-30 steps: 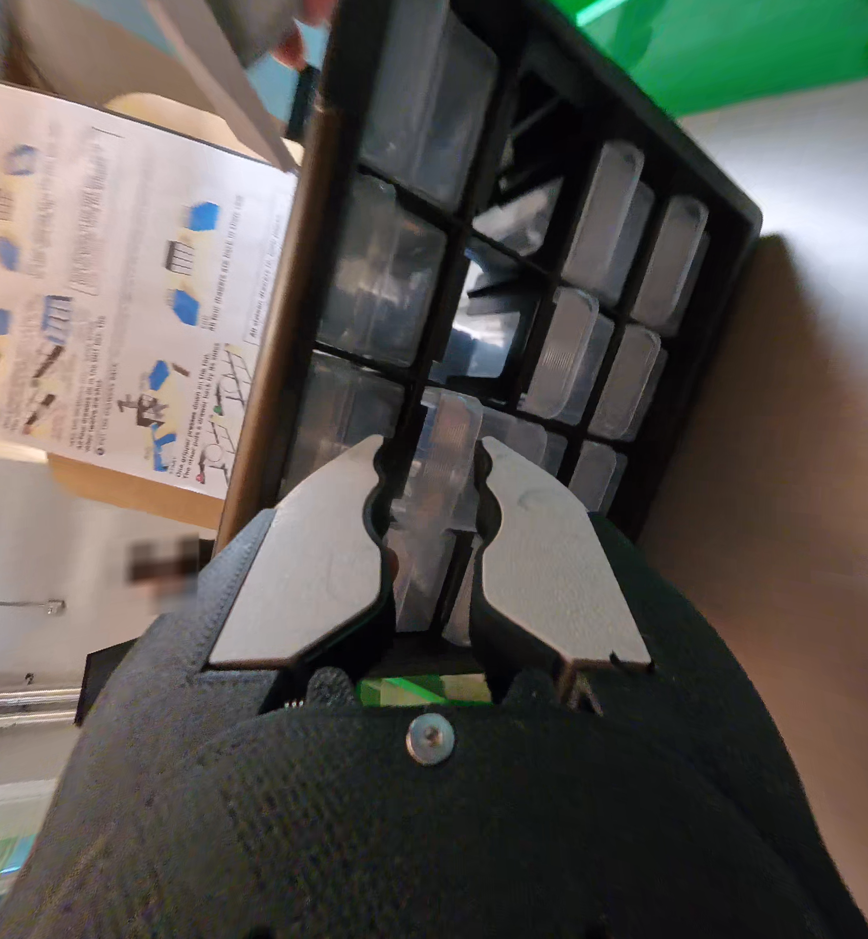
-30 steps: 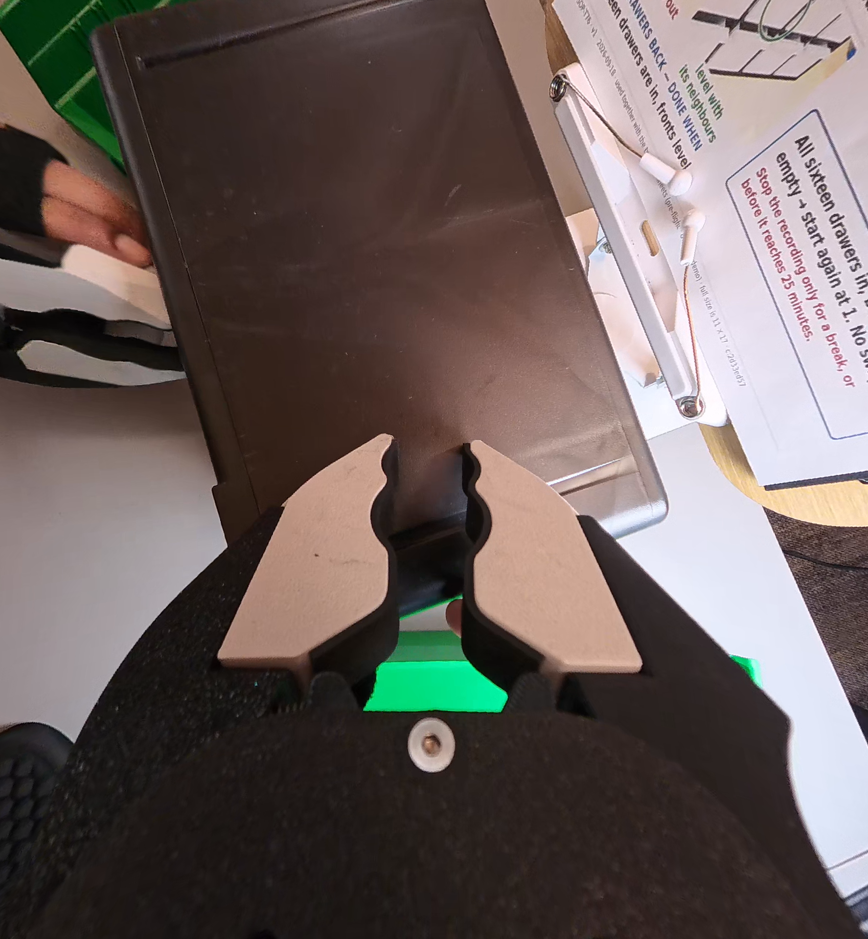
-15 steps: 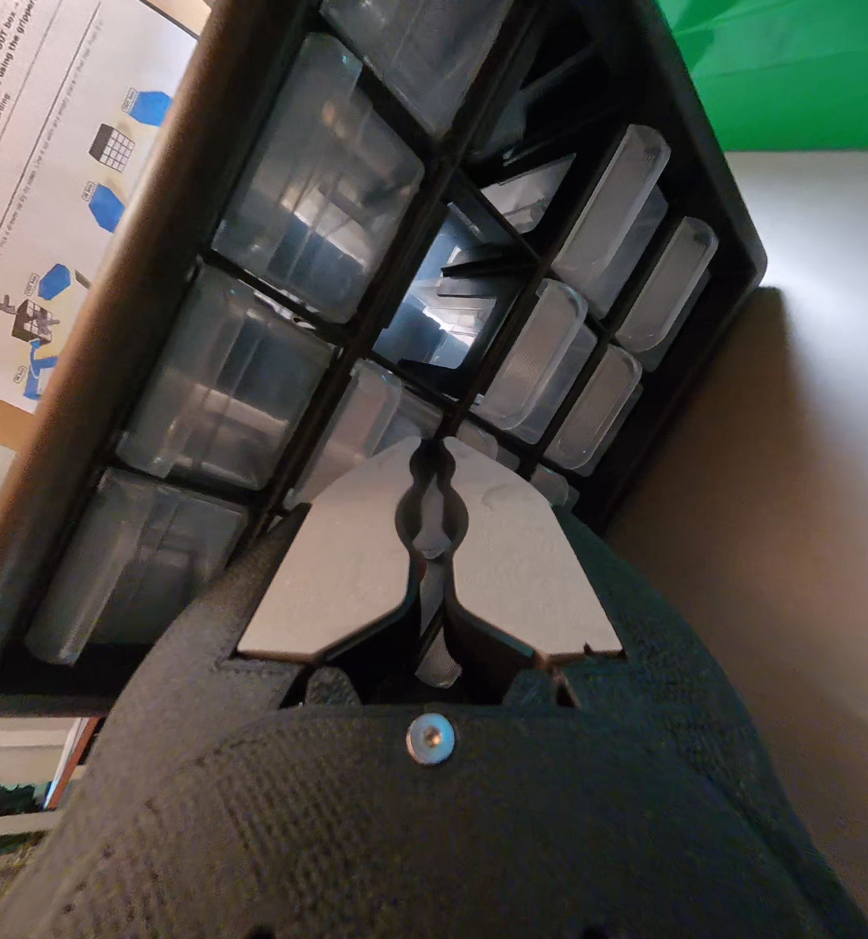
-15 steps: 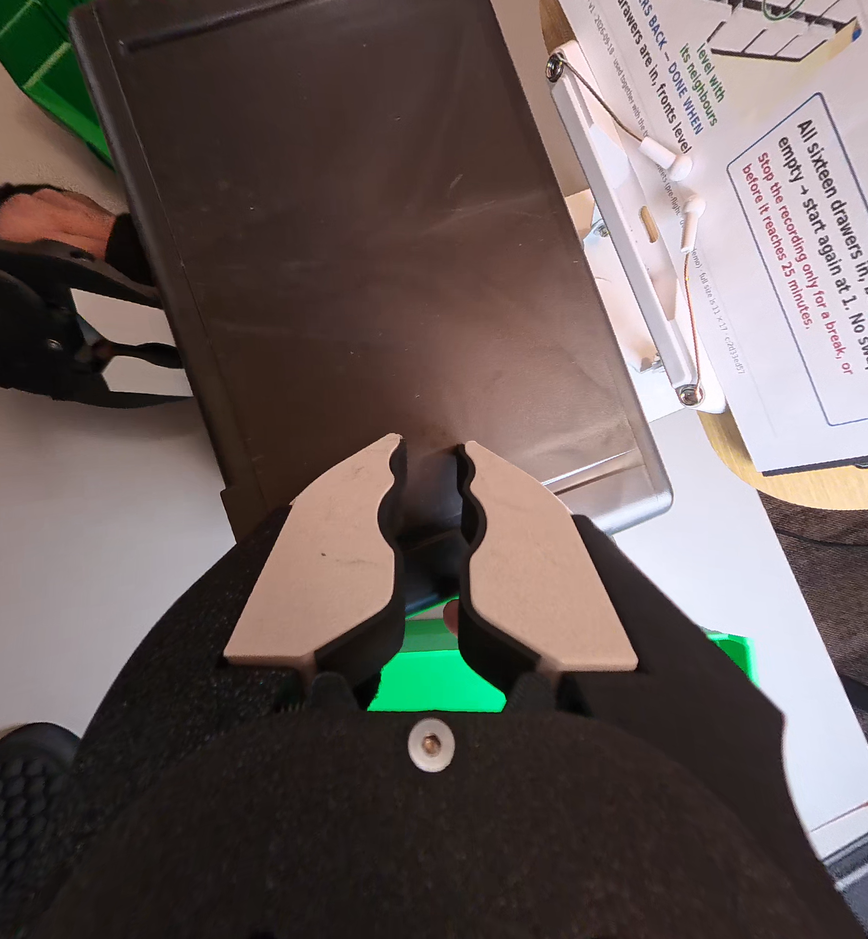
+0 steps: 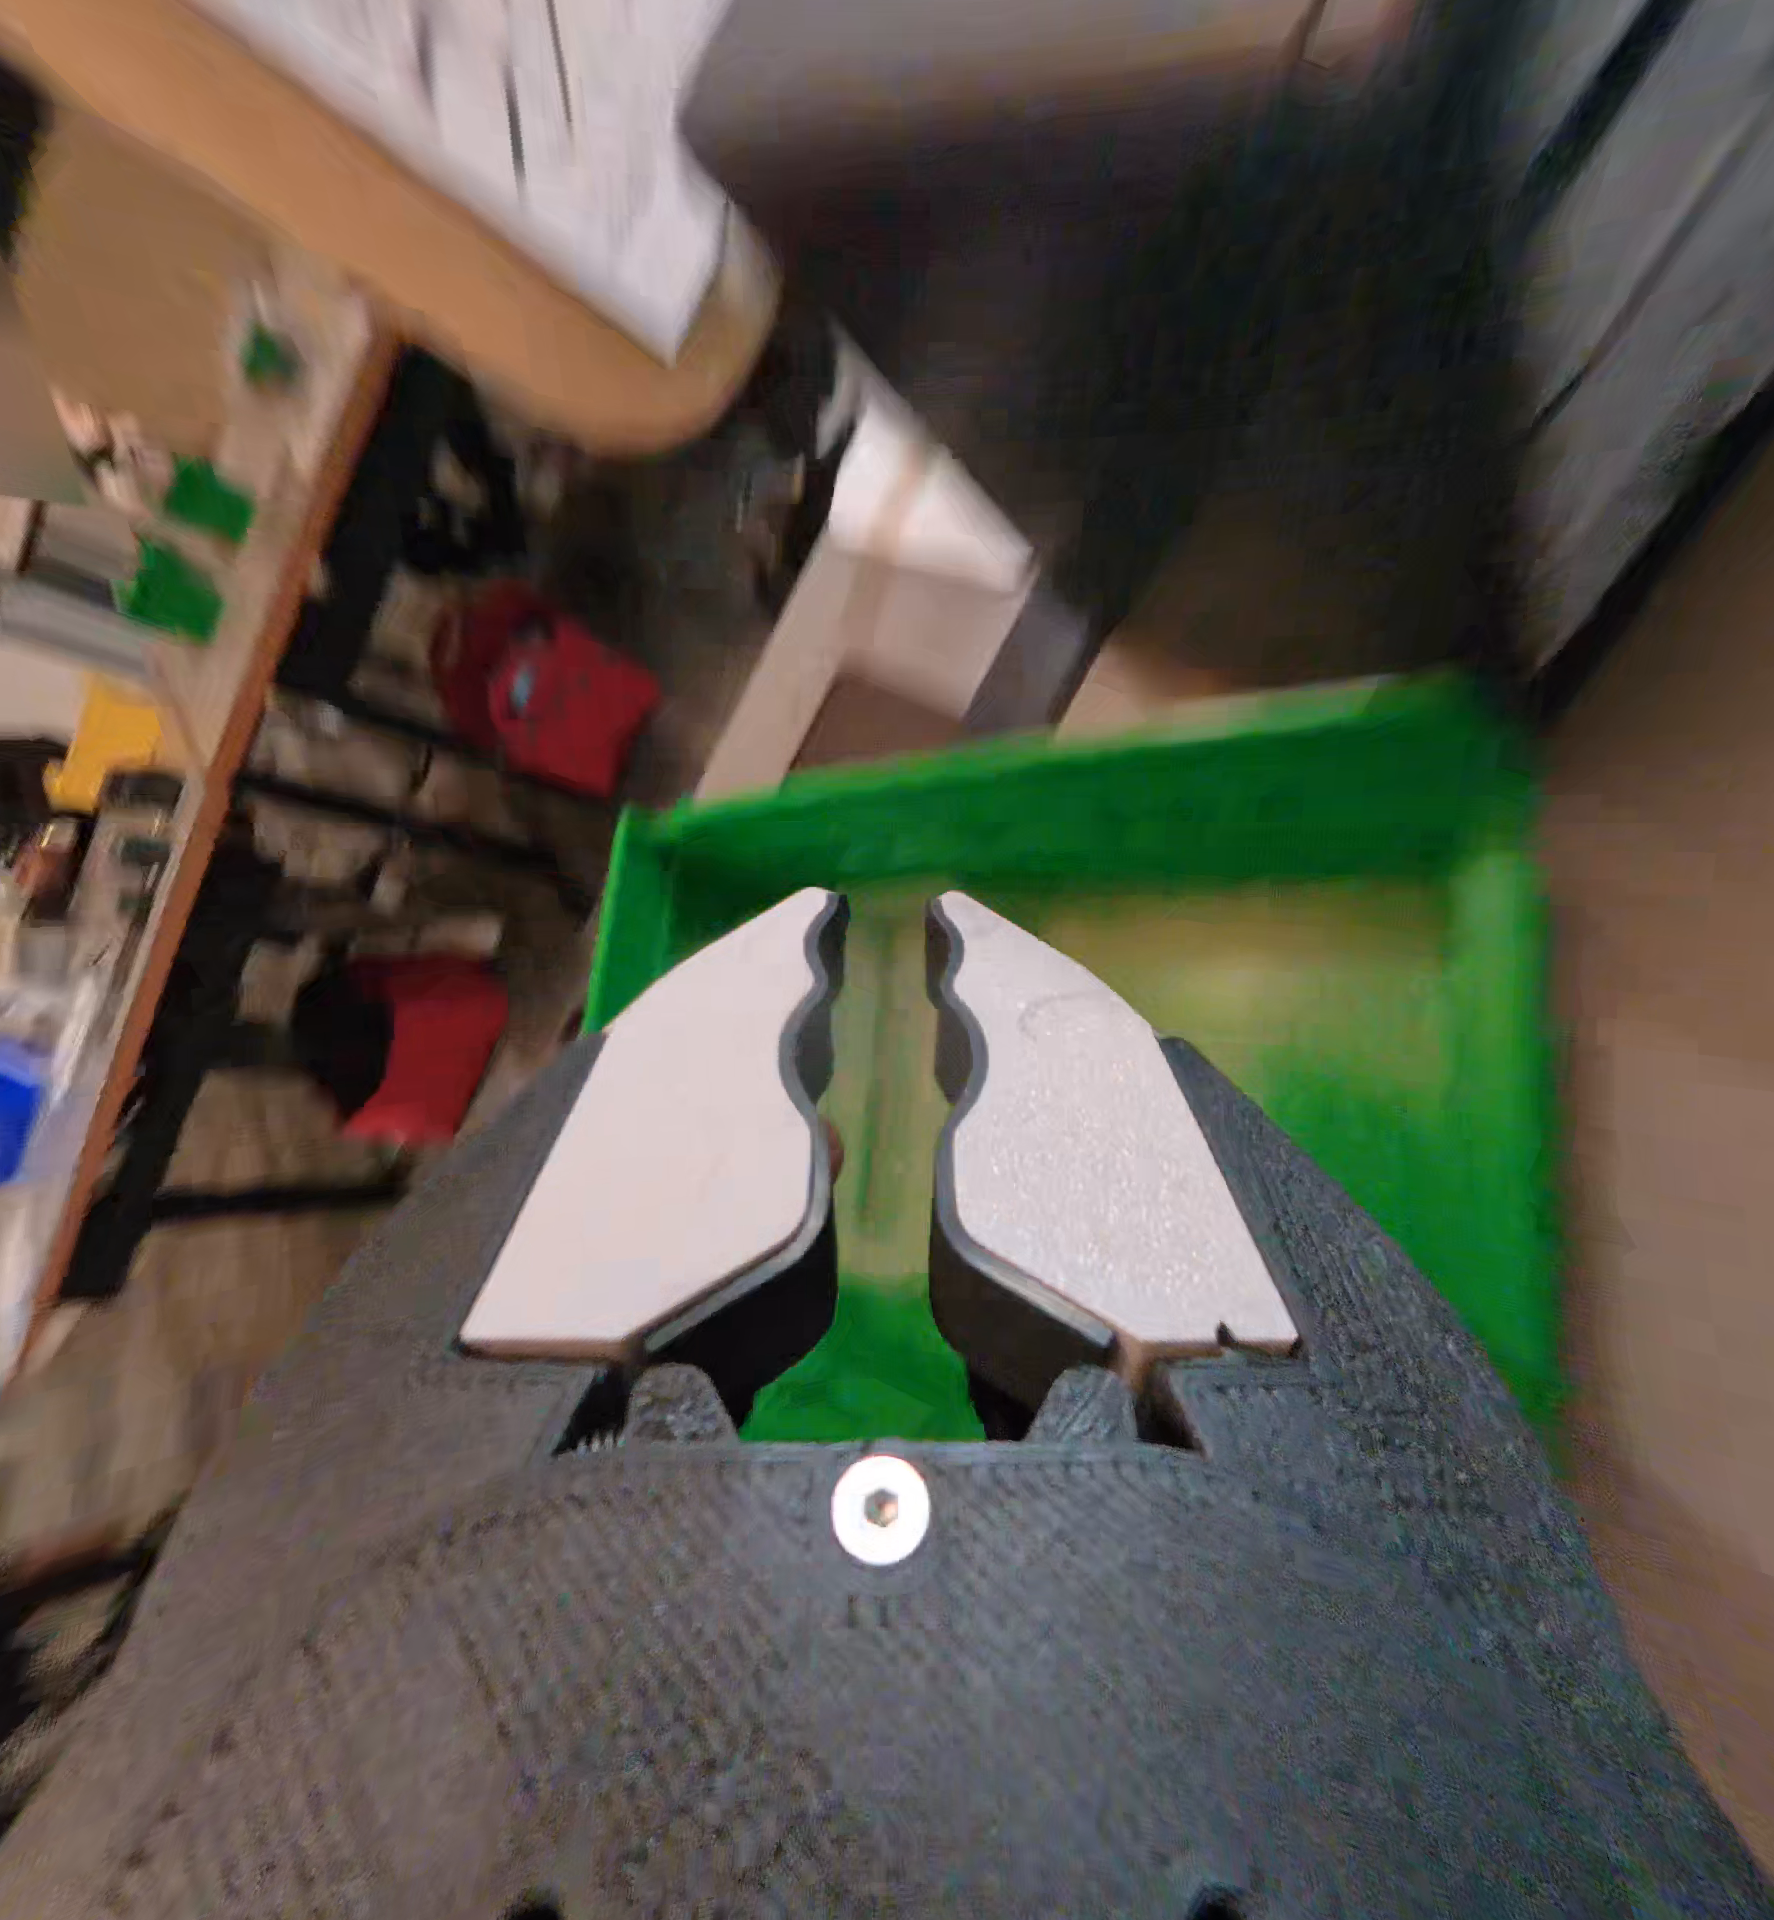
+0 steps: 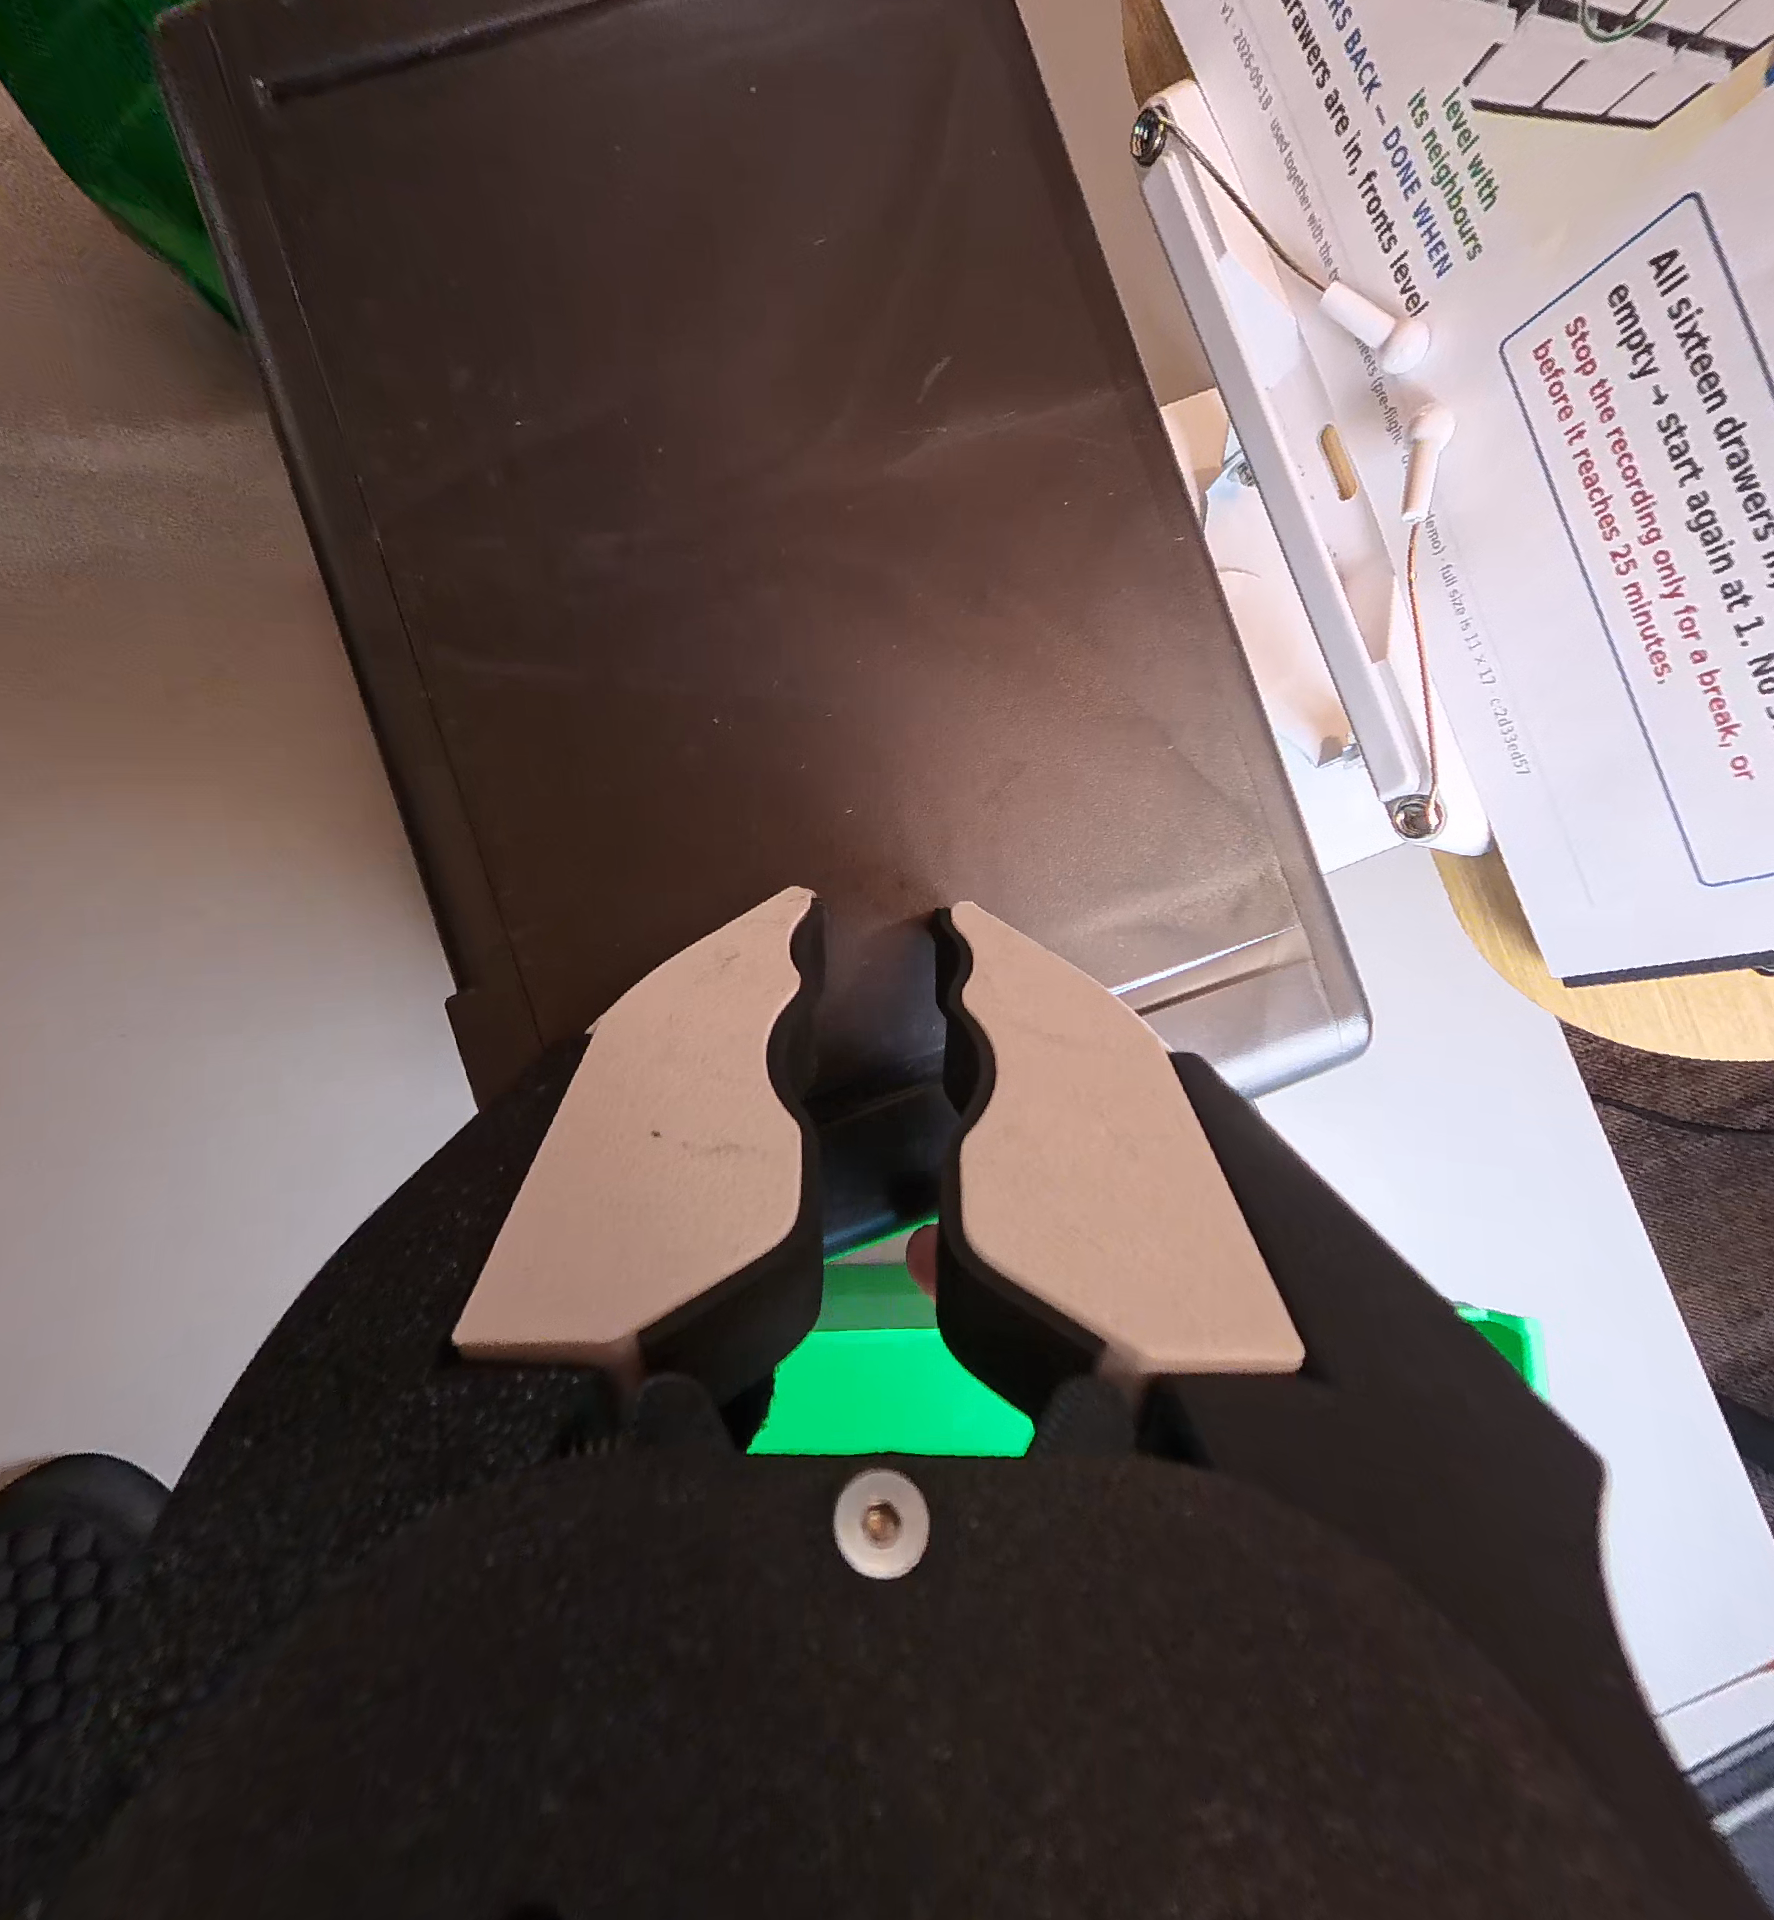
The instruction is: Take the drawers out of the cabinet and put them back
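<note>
Left gripper (image 5: pixel 883 914) view blurred, cabinet (image 6: pixel 758 499) front hidden — drawers unseen

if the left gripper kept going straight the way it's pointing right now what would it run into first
Most likely the green bin. The left gripper points down into it with a clear drawer held between its fingers, so the drawer would probably touch the bin's floor or far wall first. The picture is blurred by motion, so depth is uncertain.

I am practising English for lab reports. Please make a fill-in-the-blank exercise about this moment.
1. The bin under the left gripper is ___ in colour.
2. In the right wrist view, the printed sheet lies to the ___ of the cabinet.
3. The blurred picture is the ___ wrist view.

Missing words: green; right; left.
</note>
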Demonstrator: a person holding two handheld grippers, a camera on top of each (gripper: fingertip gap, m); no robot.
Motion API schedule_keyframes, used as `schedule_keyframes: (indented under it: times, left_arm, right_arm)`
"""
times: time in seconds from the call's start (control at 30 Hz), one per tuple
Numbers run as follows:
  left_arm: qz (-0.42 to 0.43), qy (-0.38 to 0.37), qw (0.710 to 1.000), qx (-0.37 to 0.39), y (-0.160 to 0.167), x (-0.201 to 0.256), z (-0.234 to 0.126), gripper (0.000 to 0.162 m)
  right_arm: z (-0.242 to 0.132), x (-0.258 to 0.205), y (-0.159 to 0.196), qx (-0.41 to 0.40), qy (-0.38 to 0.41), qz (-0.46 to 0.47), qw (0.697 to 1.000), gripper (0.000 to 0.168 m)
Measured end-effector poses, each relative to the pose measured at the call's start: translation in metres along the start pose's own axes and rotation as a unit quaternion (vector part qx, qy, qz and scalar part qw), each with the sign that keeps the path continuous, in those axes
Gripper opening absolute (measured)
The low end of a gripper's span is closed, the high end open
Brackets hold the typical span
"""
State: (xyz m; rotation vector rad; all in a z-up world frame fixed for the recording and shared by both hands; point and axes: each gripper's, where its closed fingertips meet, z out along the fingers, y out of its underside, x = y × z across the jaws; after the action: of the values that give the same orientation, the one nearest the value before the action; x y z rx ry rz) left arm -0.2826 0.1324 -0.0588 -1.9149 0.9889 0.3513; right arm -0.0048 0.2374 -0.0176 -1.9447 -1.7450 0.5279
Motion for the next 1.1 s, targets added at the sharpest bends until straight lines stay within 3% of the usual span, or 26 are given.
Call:
schedule_keyframes:
  times: [0.1,0.2,0.47,0.57,0.63,0.8,0.93,1.1]
  left_arm:
    - [0.077,0.017,0.982,-0.172,0.083,-0.029,0.016,0.021]
    - [0.176,0.07,0.942,-0.278,0.138,-0.029,0.027,0.025]
    - [0.351,0.176,0.802,-0.45,0.203,-0.015,0.047,0.043]
    - [0.356,0.204,0.777,-0.477,0.212,-0.008,0.049,0.032]
    - [0.338,0.221,0.778,-0.481,0.211,0.002,0.049,0.021]
    - [0.268,0.28,0.808,-0.443,0.181,0.045,0.035,0.019]
    - [0.239,0.31,0.829,-0.399,0.161,0.076,0.025,0.026]
    - [0.236,0.302,0.847,-0.369,0.15,0.072,0.016,0.033]
  right_arm:
    - [0.0,0.0,0.0,-0.004,-0.003,-0.002,1.0,0.02]
    - [0.0,0.0,0.0,-0.005,-0.003,-0.002,1.0,0.02]
    - [0.0,0.0,0.0,-0.009,-0.003,-0.004,1.0,0.02]
    - [0.0,0.0,0.0,-0.014,-0.004,-0.006,1.0,0.02]
    - [0.0,0.0,0.0,-0.014,-0.005,-0.008,1.0,0.02]
    - [0.0,0.0,0.0,-0.006,-0.009,-0.009,1.0,0.02]
    - [0.0,0.0,0.0,-0.001,-0.011,-0.008,1.0,0.02]
    - [0.0,0.0,0.0,-0.002,-0.005,-0.006,1.0,0.02]
